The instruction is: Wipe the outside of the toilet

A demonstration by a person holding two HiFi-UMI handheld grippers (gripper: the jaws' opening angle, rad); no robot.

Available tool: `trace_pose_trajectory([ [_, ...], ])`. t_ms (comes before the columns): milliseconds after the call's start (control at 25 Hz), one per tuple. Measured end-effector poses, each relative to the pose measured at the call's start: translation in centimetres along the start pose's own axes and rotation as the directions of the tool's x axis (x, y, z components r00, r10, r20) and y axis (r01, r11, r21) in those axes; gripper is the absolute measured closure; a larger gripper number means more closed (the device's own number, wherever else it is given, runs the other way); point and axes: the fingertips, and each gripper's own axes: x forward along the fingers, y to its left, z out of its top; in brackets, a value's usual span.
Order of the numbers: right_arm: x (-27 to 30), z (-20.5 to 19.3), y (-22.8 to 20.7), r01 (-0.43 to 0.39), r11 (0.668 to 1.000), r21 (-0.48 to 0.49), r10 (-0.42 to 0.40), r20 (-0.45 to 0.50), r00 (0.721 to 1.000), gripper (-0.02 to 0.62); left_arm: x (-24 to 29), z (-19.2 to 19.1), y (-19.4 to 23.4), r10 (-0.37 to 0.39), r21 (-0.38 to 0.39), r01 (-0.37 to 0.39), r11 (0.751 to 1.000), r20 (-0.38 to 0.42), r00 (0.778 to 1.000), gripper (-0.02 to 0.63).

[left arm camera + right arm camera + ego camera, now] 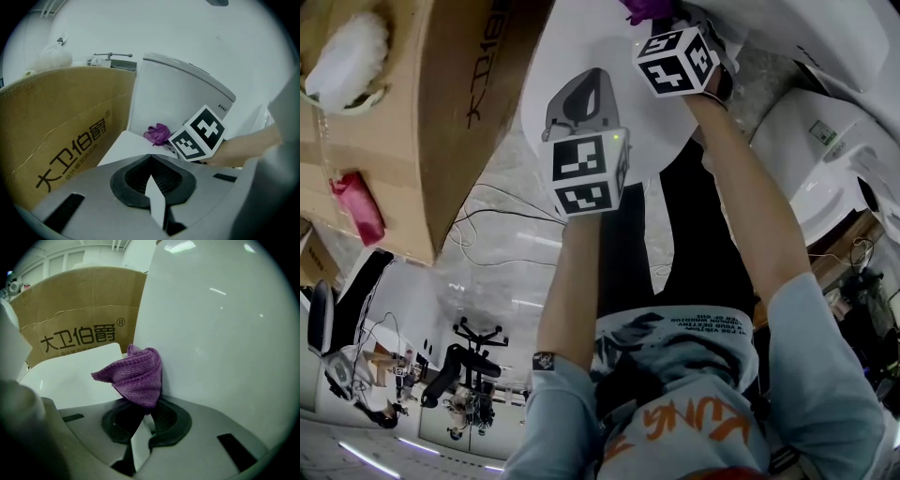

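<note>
The white toilet has its lid (121,146) down and its tank (225,333) upright behind it. A purple cloth (136,376) is pinched in my right gripper (147,406), which is shut on it and presses it against the tank's front wall just above the lid. The left gripper view shows the same cloth (158,133) beside the right gripper's marker cube (197,133). My left gripper (150,159) hangs over the lid (572,37), nearer the person, with its jaws shut and nothing between them. In the head view the cloth (649,9) is at the top edge.
A big cardboard box (61,136) with printed characters stands tight against the toilet's left side; a white fluffy thing (347,61) and a red item (358,206) lie by it. Another white fixture (834,159) is on the right. Cables (497,225) trail over the floor.
</note>
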Motion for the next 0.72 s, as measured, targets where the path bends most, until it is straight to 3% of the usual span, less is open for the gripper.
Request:
trace_pose_trajectory([
  [720, -2.7, -7.0, -3.1, 0.008, 1.000, 0.015, -0.007, -0.062, 0.998, 0.546, 1.9, -0.2, -6.1, -0.071, 0.055, 0.073, 0.996, -0.040, 0.997, 0.588],
])
